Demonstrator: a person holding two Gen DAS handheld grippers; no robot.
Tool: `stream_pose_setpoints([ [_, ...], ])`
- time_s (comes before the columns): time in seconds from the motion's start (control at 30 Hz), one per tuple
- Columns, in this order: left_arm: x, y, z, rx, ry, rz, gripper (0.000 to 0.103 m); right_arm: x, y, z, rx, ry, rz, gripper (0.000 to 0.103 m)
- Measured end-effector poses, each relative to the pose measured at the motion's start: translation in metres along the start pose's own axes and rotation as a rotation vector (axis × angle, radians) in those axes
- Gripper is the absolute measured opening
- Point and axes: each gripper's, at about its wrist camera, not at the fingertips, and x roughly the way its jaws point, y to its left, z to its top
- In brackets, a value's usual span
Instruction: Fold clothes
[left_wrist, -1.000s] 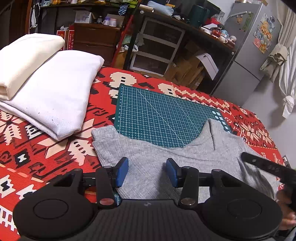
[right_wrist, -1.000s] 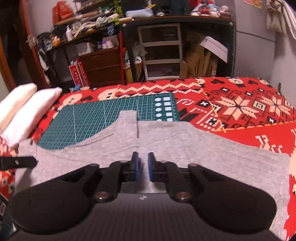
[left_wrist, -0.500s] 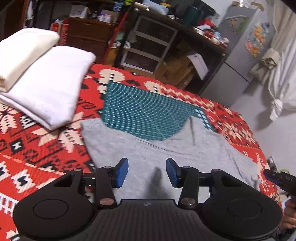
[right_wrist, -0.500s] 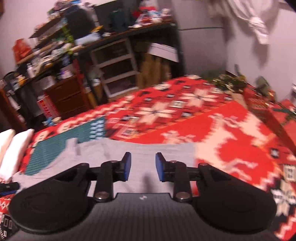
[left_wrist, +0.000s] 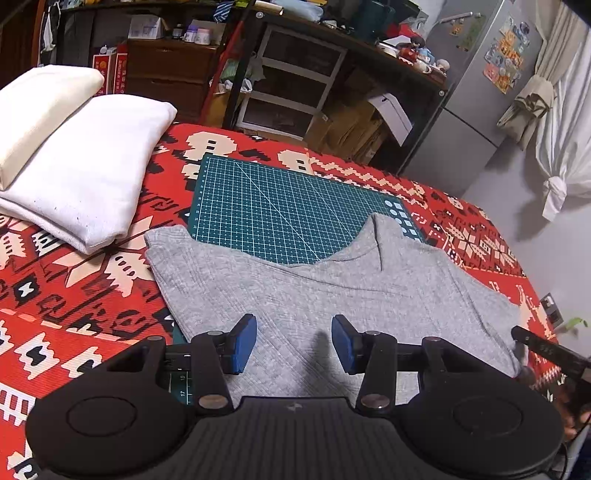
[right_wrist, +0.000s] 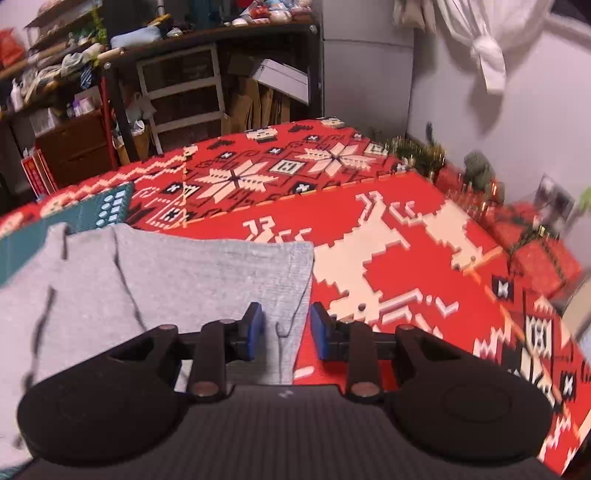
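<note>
With the grey shirt (left_wrist: 332, 291) flat across the cutting mat (left_wrist: 280, 210), my left gripper (left_wrist: 294, 343) hung part-open and empty, my right gripper (right_wrist: 286, 330), just opened, seemingly straddled its edge, risking a one-layer pinch.

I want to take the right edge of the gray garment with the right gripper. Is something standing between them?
Nothing visible is in the way. The right gripper is open and its fingers straddle the right edge of the gray garment, which lies flat on the red patterned blanket. Only bare blanket lies beside that edge.
</note>
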Motion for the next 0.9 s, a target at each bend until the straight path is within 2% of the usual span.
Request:
stream_pose_setpoints([
  [0.07,0.000,0.000,0.000,0.003,-0.002,0.000,0.044,0.002,0.003,-0.003,-0.025,-0.031,0.002,0.030],
  [0.13,0.000,0.000,0.000,0.006,-0.004,0.000,0.044,0.003,0.001,-0.004,-0.017,-0.050,0.025,0.019],
  [0.17,-0.001,0.000,0.000,0.008,-0.004,0.001,0.044,0.003,0.001,-0.004,-0.008,-0.052,0.037,0.007],
  [0.2,-0.001,0.000,-0.001,0.011,-0.005,0.001,0.044,0.002,0.000,-0.005,0.001,-0.052,0.049,0.004],
  [0.33,-0.004,0.001,0.000,0.010,-0.014,0.007,0.044,-0.006,0.001,-0.002,0.030,-0.064,0.062,0.003],
  [0.5,-0.014,0.006,0.003,-0.011,-0.039,-0.003,0.044,-0.045,0.018,0.011,0.023,-0.159,0.123,0.003],
  [0.67,-0.025,0.013,0.007,-0.040,-0.064,-0.024,0.044,-0.095,0.065,0.021,-0.053,-0.246,0.255,0.003],
  [0.9,-0.039,0.026,0.010,-0.091,-0.092,-0.063,0.044,-0.139,0.149,0.001,-0.200,-0.256,0.451,0.003],
])
